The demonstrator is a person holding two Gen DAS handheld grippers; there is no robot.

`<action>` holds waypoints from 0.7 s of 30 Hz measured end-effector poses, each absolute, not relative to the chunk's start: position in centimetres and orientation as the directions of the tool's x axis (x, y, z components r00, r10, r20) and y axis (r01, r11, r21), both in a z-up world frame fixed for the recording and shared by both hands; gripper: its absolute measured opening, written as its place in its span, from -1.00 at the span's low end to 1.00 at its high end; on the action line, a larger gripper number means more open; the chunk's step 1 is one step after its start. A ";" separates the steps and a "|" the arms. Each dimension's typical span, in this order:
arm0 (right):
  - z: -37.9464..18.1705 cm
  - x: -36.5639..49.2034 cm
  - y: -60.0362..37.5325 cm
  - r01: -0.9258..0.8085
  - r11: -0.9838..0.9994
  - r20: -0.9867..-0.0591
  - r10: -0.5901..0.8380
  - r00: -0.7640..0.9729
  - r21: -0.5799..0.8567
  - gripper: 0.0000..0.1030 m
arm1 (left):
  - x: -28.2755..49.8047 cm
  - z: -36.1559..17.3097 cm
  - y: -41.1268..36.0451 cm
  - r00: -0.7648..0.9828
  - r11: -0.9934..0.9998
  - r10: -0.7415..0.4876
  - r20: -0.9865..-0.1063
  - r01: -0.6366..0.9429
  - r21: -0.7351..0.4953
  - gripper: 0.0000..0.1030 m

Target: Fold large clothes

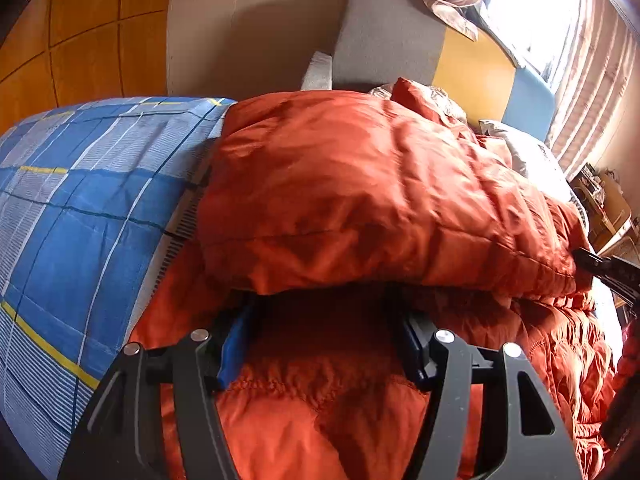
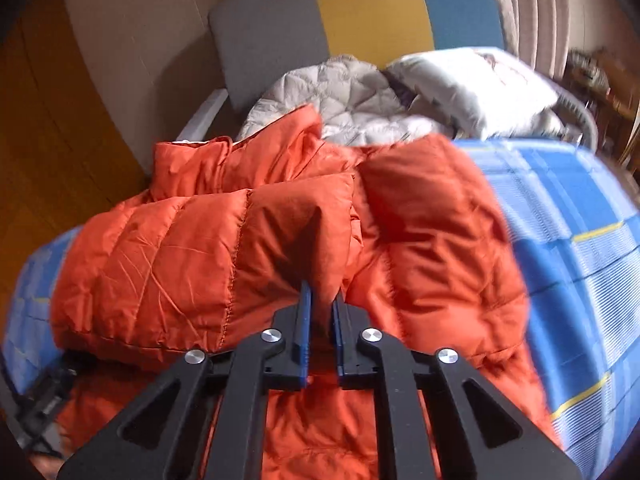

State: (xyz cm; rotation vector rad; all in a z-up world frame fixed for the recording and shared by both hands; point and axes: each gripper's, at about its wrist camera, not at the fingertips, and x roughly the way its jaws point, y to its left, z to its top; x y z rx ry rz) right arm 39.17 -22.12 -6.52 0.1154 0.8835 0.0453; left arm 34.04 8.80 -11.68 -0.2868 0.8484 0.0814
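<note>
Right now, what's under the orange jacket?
The orange jacket lies on a blue plaid bedsheet, visible around its edges. Whatever lies beneath its middle is covered. Behind it sits a white quilted garment.

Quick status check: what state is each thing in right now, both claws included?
Orange down jacket: partly folded, one panel lifted over the rest, lying on the bed.
Left claw: open wide, fingers tucked under the jacket's raised fold.
Right claw: nearly closed, pinching a bit of orange fabric.
Blue plaid bedspread: spread flat under the jacket.
White quilted garment: crumpled near the headboard, unfolded.
</note>
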 end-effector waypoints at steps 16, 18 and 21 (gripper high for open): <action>-7.5 39.1 -25.9 0.113 0.993 -0.769 -0.039 0.638 0.043 -0.30 | 30.9 -8.8 9.3 0.731 0.967 -0.026 -0.681 -0.154 -0.203 0.20; -7.0 38.7 -26.2 0.121 0.992 -0.751 -0.050 0.659 0.040 0.01 | 30.6 -7.6 9.3 0.759 0.970 -0.021 -0.651 -0.143 -0.198 0.20; -6.0 38.2 -26.0 0.129 0.991 -0.720 -0.076 0.690 0.019 0.01 | 31.6 -6.2 9.4 0.781 0.966 -0.028 -0.624 -0.139 -0.217 0.28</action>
